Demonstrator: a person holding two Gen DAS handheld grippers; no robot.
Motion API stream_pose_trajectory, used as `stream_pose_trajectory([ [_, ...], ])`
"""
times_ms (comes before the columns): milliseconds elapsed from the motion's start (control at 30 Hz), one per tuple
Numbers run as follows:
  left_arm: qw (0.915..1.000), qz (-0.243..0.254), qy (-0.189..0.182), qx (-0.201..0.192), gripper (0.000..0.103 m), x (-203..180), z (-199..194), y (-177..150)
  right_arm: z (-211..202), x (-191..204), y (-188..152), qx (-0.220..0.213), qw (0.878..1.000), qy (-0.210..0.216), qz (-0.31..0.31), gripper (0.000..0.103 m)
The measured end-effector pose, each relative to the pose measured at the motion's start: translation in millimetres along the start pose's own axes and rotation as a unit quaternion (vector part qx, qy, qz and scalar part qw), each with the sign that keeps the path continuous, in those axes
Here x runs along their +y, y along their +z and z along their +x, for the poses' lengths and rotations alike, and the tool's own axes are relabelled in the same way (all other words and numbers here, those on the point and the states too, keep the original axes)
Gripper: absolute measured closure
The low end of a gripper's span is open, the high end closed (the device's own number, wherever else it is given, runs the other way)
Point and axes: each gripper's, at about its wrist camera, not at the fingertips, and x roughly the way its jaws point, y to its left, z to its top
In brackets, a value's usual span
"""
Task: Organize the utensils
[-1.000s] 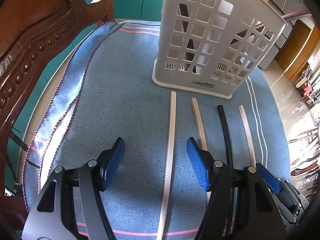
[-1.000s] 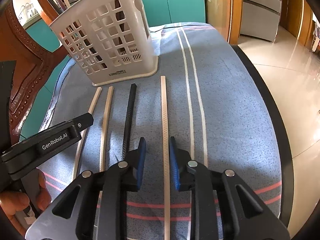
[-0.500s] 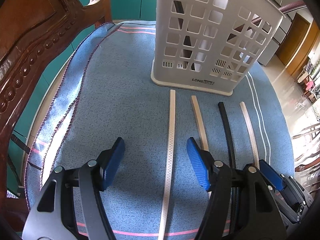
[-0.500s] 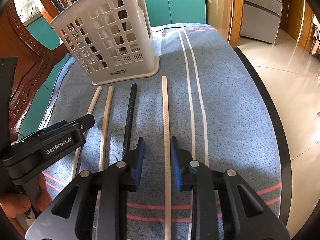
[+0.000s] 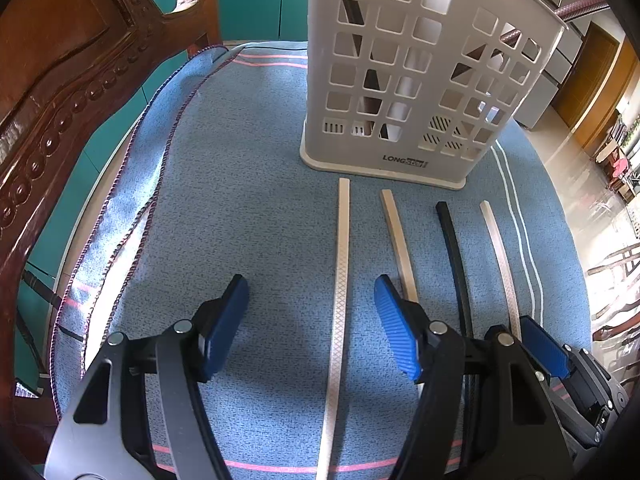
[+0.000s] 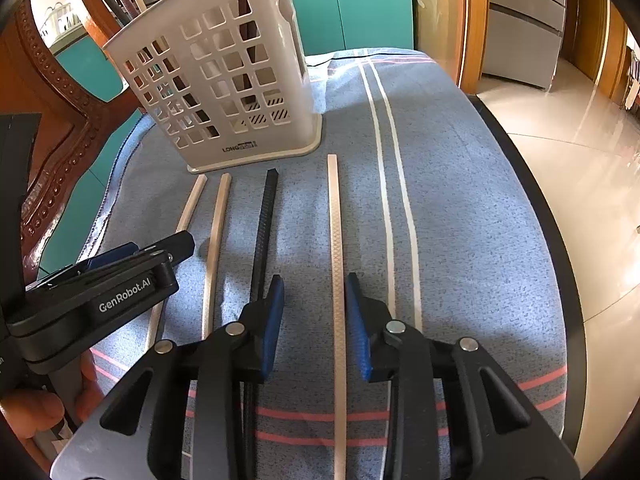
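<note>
Left wrist view: the left gripper (image 5: 310, 322) stands wide open over a pale chopstick (image 5: 339, 300) lying on the blue cloth (image 5: 240, 200) before the white basket (image 5: 420, 80). Right wrist view: the right gripper (image 6: 314, 322) is opening, its pads astride another pale chopstick (image 6: 335, 260), clear of it.

We are looking at a desk (image 6: 532, 184) that is wearing a blue striped cloth (image 5: 240, 184). On the cloth a white slotted basket (image 5: 420, 60) is standing in the upper middle of the frame, and four chopsticks are lying below it: three pale (image 5: 340, 280) (image 5: 398, 240) (image 5: 500, 256), one black (image 5: 452, 248).
</note>
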Motion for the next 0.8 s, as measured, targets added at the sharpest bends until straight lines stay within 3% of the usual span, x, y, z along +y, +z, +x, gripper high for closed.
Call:
stream_pose_trajectory([
  [333, 0.9999, 0.013, 0.008, -0.006, 0.034, -6, 3, -2, 10, 9, 9, -0.007, 0.998, -0.041, -0.044, 0.071],
  [600, 0.9997, 0.018, 0.013, -0.01, 0.033, -10, 7, -4, 15, 10, 13, -0.006, 0.997, -0.049, -0.061, 0.072],
  [667, 0.9996, 0.023, 0.016, -0.01, 0.033, -12, 8, -3, 14, 10, 12, -0.006, 0.997, -0.051, -0.061, 0.073],
  [800, 0.9992, 0.033, 0.021, -0.01, 0.035, -15, 10, -3, 14, 4, 13, -0.006, 0.997, -0.053, -0.053, 0.087],
])
